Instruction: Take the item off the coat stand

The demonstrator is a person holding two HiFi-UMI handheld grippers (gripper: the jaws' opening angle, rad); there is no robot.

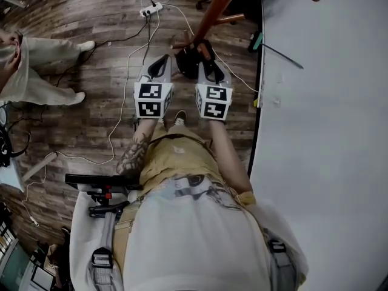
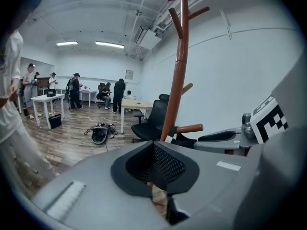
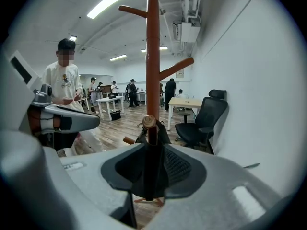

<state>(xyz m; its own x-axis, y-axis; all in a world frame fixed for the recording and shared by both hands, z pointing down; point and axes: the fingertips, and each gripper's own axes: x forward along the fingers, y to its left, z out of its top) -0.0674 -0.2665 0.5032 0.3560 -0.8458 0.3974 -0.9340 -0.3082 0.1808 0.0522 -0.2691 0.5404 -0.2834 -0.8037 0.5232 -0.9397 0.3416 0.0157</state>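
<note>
The soft black fabric item point(image 3: 162, 134) is hanging limp and probably light on a low peg of the reddish-brown wooden coat stand point(image 3: 152, 56). The right gripper point(image 3: 151, 174) is standing with its jaws apart around what seems to be the item's dangling strap, the likeliest place to grip. The left gripper point(image 2: 156, 169) is hovering with its jaws together, empty.

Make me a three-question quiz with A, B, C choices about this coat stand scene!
1. Where does the dark item hang? A on a peg of the coat stand B on a desk C on the floor
2. What colour is the coat stand? A blue B brown C yellow
3. How are the right gripper's jaws? A open B shut tight C out of view
Answers: 1 A, it drapes from a low peg. 2 B, reddish-brown wood. 3 A, they stand apart round the item.
</note>
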